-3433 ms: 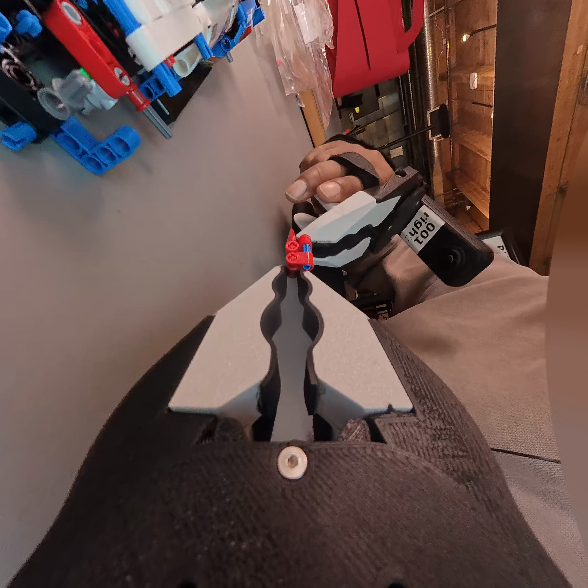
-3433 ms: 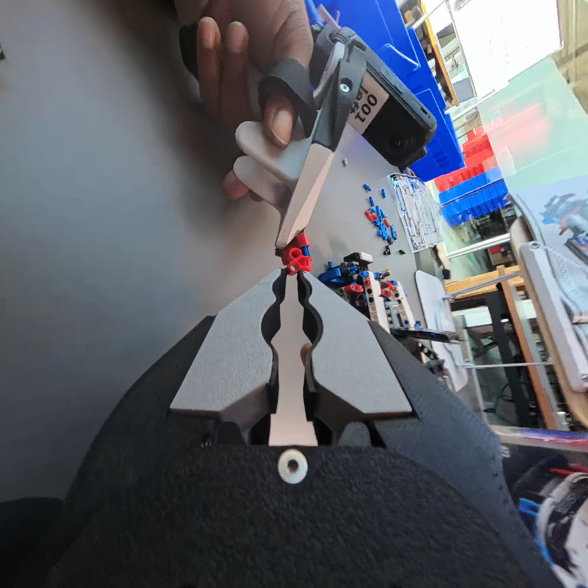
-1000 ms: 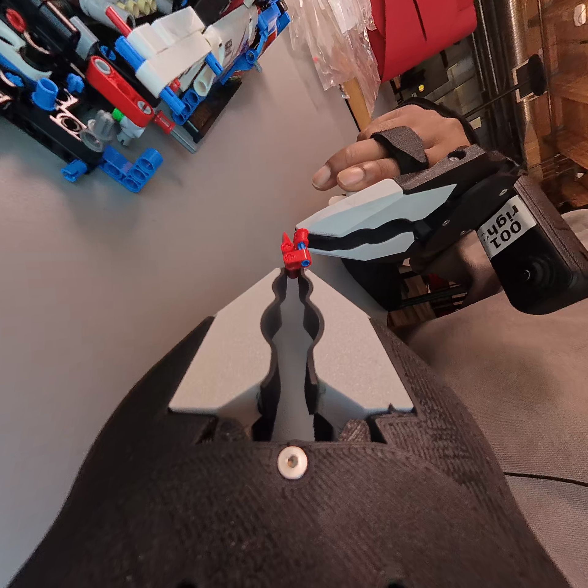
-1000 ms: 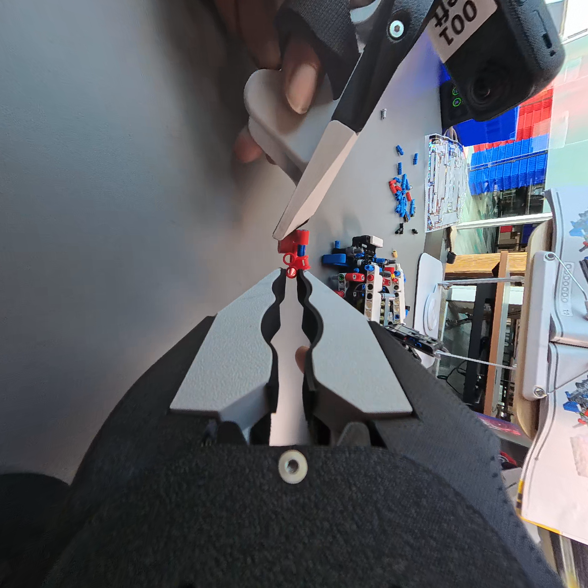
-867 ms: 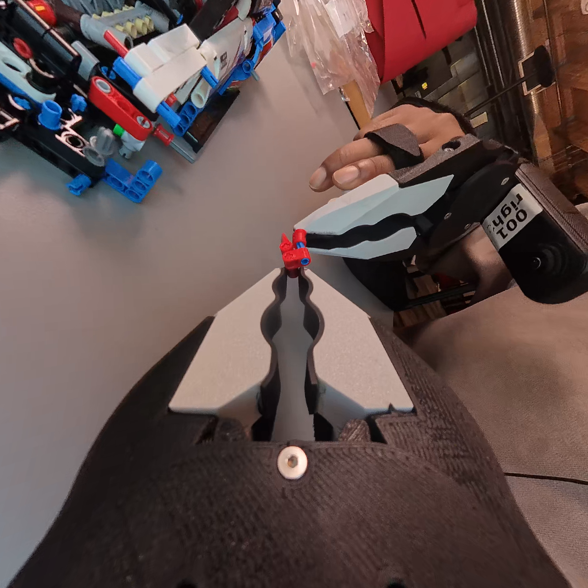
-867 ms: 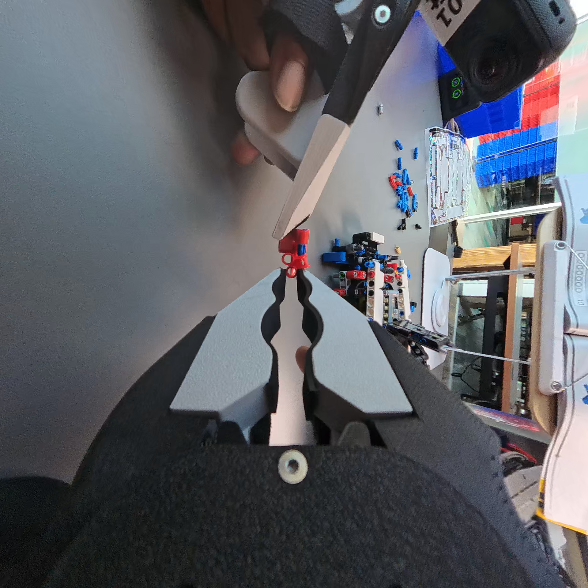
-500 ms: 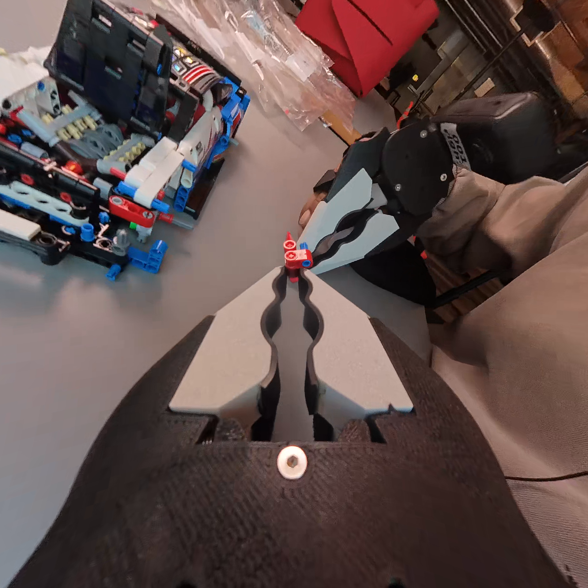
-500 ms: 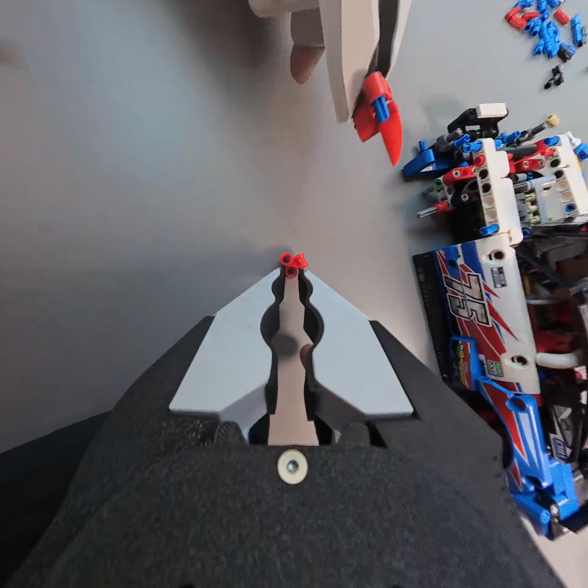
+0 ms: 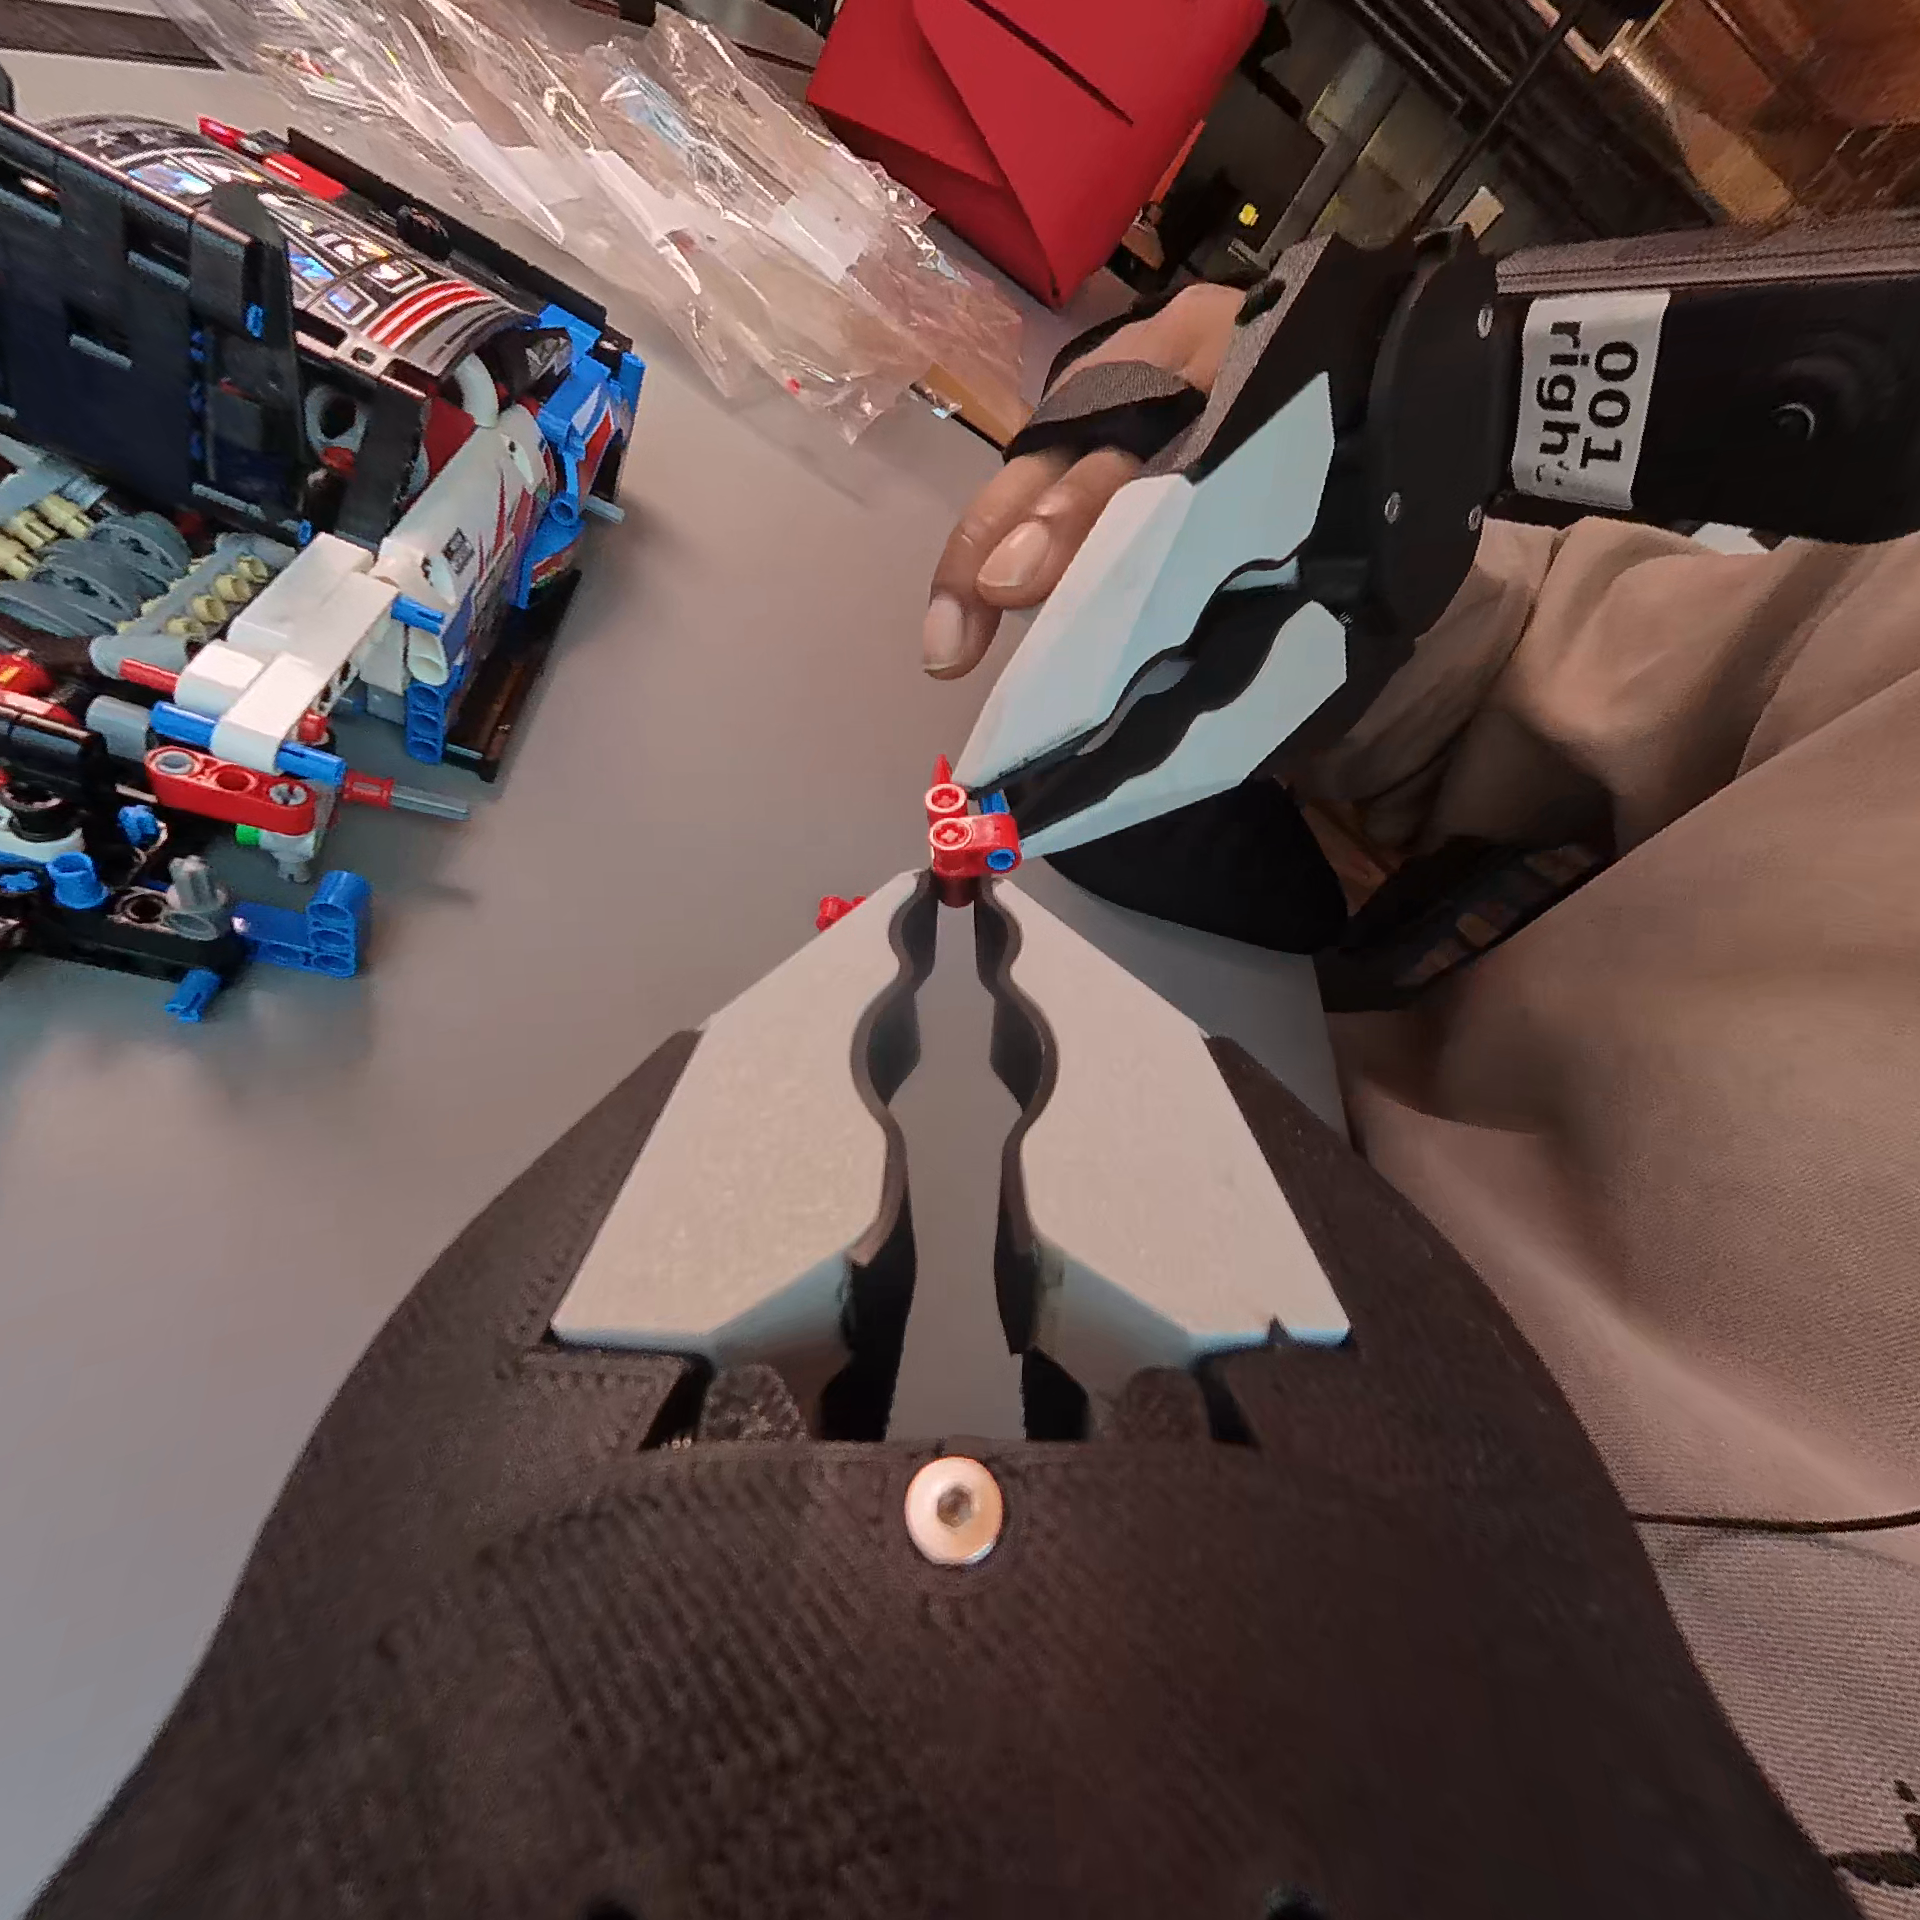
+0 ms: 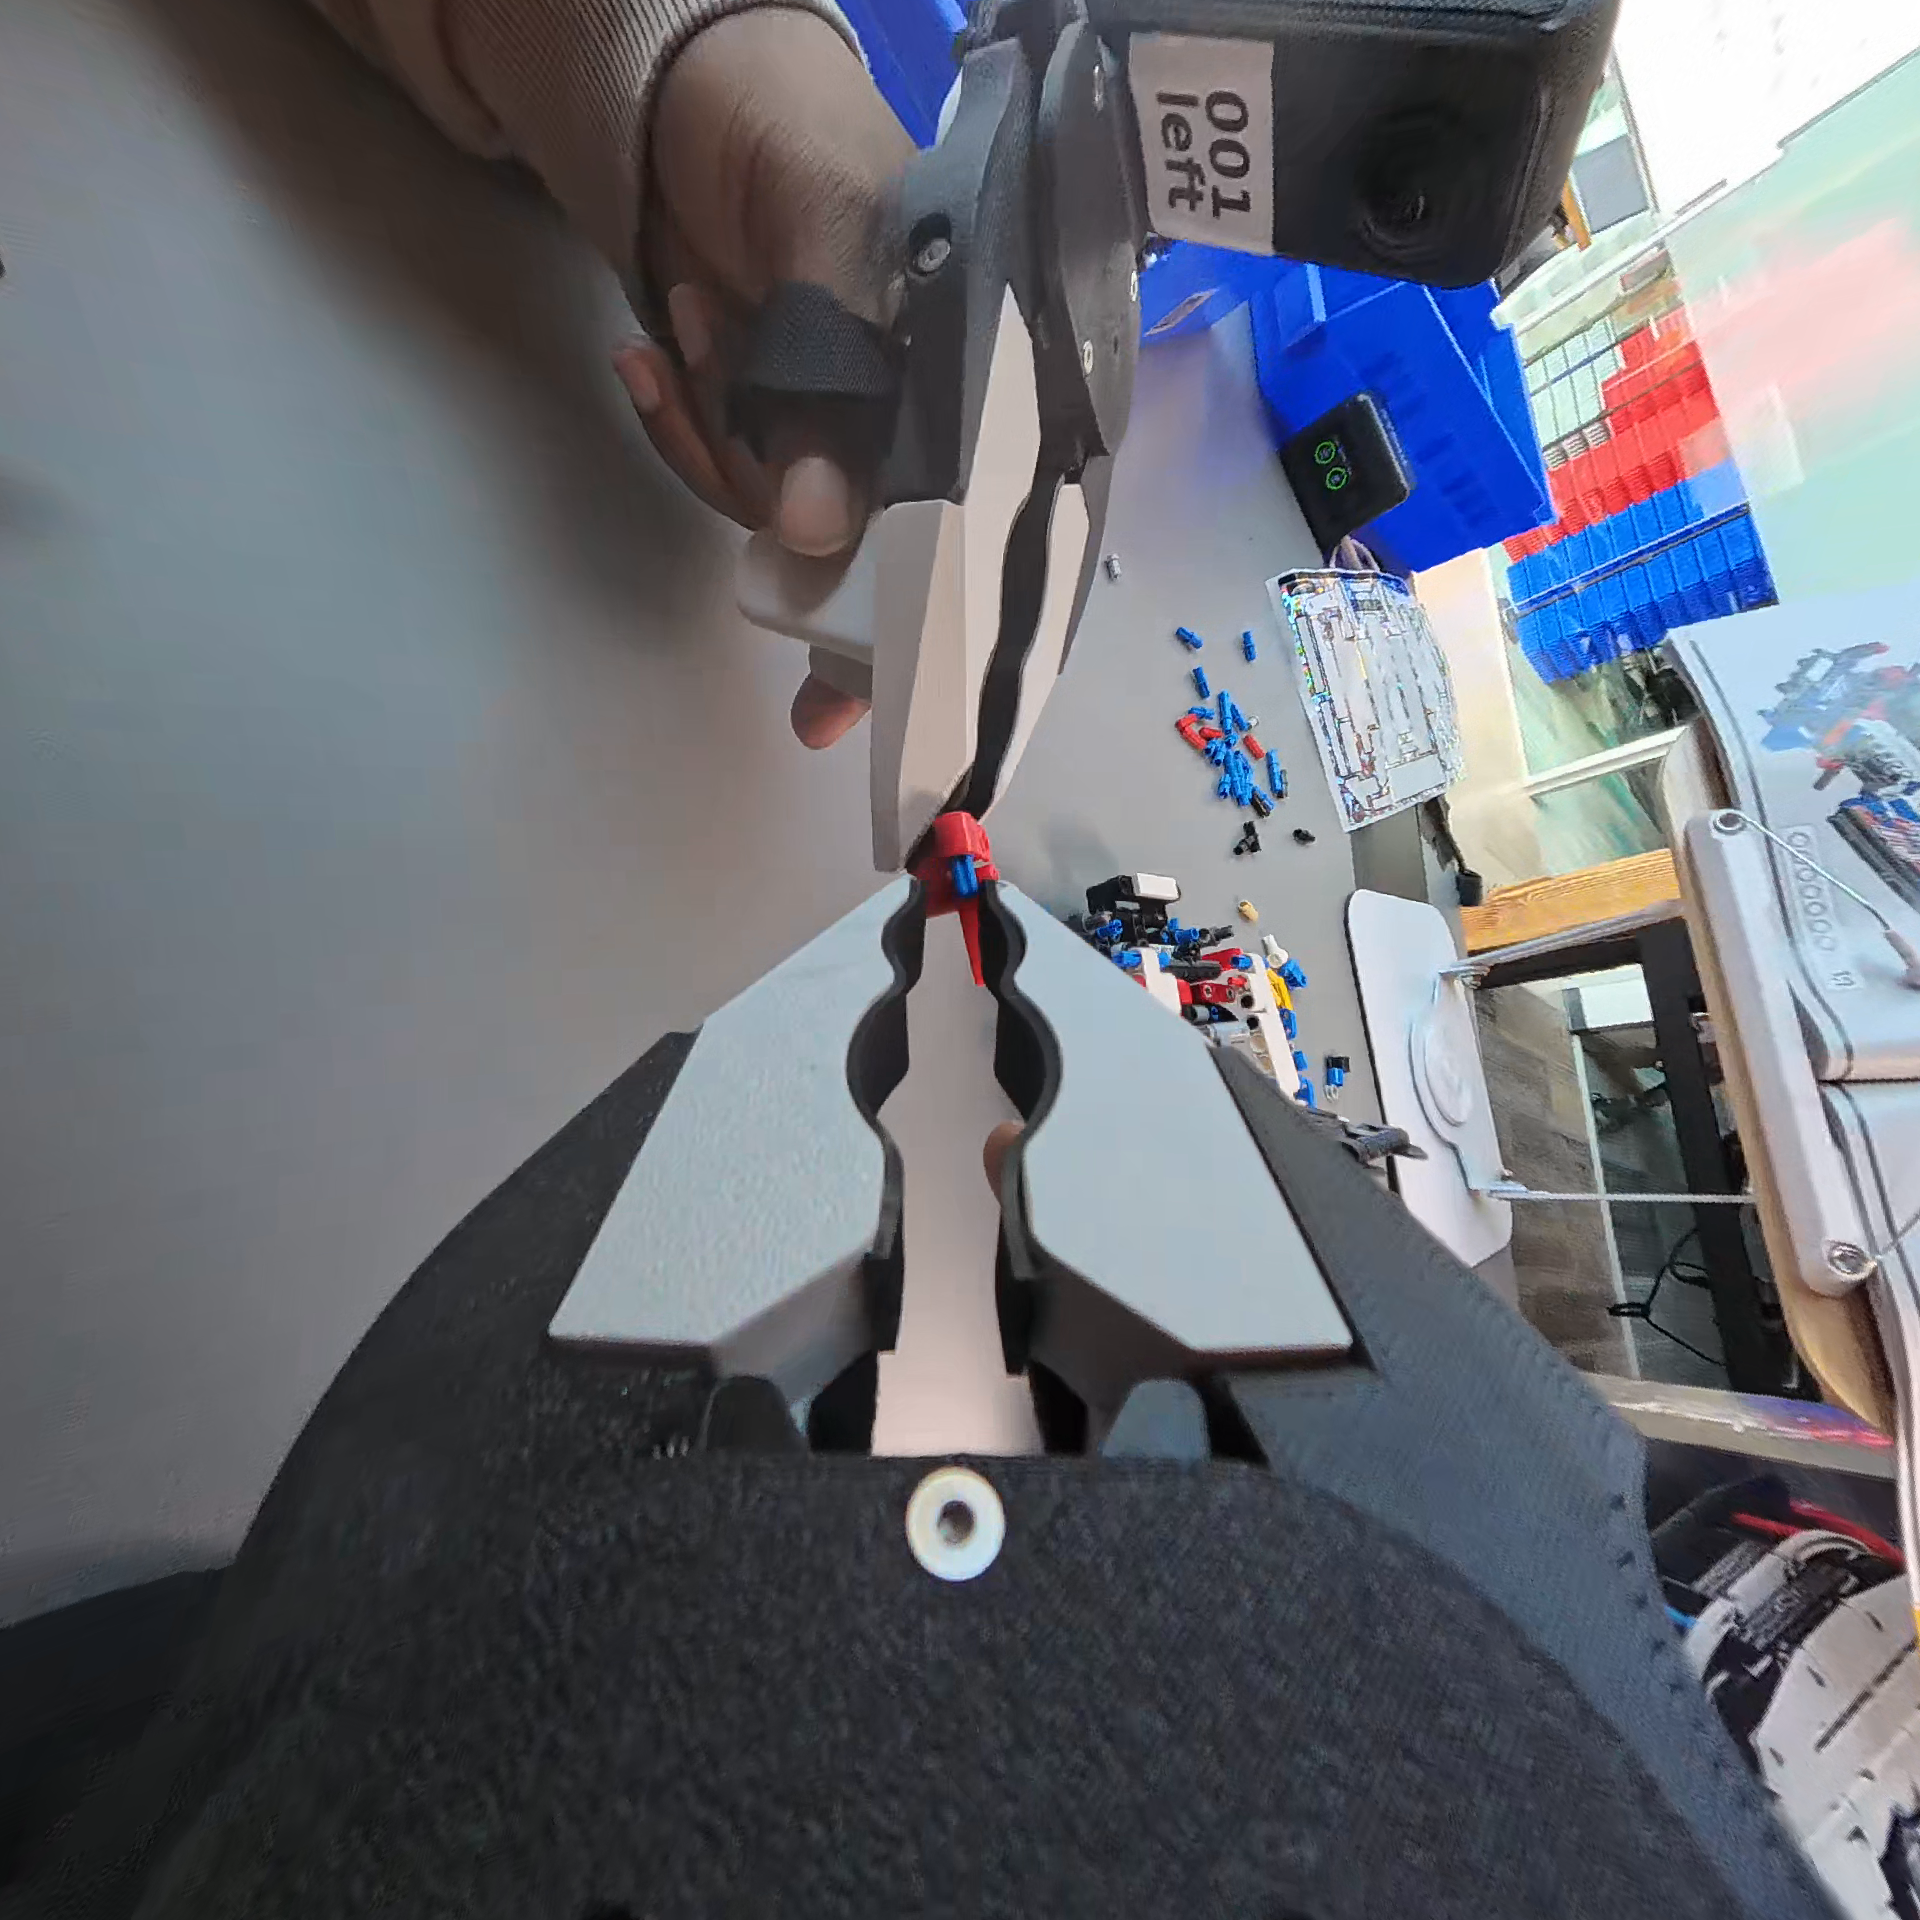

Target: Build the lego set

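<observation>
Bright daylight, soft shadows, fisheye-warped blurry edges.

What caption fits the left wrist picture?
Two tongs pinch tiny red pieces together beside a half-built car.

My left tongs [image 9: 954, 883] and right tongs [image 10: 951, 894] had pale grey wedge fingers with wavy black inner edges, on woven-textured black bodies with one silver screw [image 9: 954, 1509] each. I wore beige sleeves [image 9: 1621, 790] and black finger straps [image 10: 810, 348].

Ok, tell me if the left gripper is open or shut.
Shut. In the left wrist view the left gripper pinches a small red connector piece between its tips; the right gripper meets the same piece.
</observation>
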Available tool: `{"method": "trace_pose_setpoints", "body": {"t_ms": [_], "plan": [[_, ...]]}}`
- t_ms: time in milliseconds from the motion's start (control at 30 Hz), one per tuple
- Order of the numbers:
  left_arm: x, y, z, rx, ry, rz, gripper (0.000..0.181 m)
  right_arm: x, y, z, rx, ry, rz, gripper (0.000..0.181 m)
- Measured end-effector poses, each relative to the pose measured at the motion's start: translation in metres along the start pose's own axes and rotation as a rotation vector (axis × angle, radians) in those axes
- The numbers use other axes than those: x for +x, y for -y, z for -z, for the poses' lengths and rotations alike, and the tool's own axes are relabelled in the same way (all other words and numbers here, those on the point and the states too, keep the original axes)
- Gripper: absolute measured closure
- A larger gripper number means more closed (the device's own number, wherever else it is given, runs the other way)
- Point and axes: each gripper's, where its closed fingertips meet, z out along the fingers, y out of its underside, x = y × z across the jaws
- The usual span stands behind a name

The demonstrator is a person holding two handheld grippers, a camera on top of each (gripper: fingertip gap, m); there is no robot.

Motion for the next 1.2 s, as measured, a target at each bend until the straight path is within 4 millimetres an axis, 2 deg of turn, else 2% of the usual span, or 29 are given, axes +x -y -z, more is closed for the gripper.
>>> {"method": "trace_pose_setpoints", "body": {"t_ms": [167, 367, 533, 733, 800, 833, 867, 1000, 1033, 1067, 1200], "plan": [[0.005, -0.003, 0.000, -0.020, -0.013, 0.011, 0.176, -0.001, 0.003, 0.001, -0.029, -0.010, 0.061, 0.178], [0.004, -0.015, -0.002, -0.071, -0.042, 0.090, 0.176, -0.012, -0.001, -0.004, -0.095, 0.005, 0.164, 0.179], [0.002, -0.013, -0.001, -0.061, 0.012, -0.040, 0.176, -0.011, -0.003, -0.003, -0.101, 0.036, 0.041, 0.180], [0.005, -0.002, 0.004, 0.003, 0.007, -0.073, 0.178, -0.007, -0.006, 0.003, -0.032, 0.045, -0.136, 0.181], [-0.005, 0.008, 0.016, 0.064, 0.032, -0.050, 0.181, -0.002, -0.031, 0.008, -0.095, 0.024, -0.177, 0.181], [-0.008, 0.013, 0.022, 0.082, 0.028, -0.035, 0.181, -0.002, -0.032, 0.012, -0.054, 0.029, -0.252, 0.181], [-0.010, 0.011, 0.022, 0.065, 0.044, -0.054, 0.181, -0.002, -0.024, 0.016, 0.008, 0.035, -0.328, 0.181], [-0.001, 0.000, 0.006, 0.026, -0.053, 0.022, 0.181, 0.003, -0.017, 0.014, -0.005, -0.016, -0.247, 0.180], [0.000, 0.000, 0.005, 0.031, -0.061, 0.041, 0.167, 0.003, -0.018, 0.011, -0.013, -0.026, -0.214, 0.180], [0.001, 0.001, 0.005, 0.033, -0.073, 0.056, 0.160, 0.001, -0.016, 0.008, -0.016, -0.031, -0.179, 0.180], [0.000, 0.000, 0.003, 0.041, -0.058, 0.073, 0.167, -0.005, -0.005, -0.008, -0.041, -0.073, -0.019, 0.180]]}}
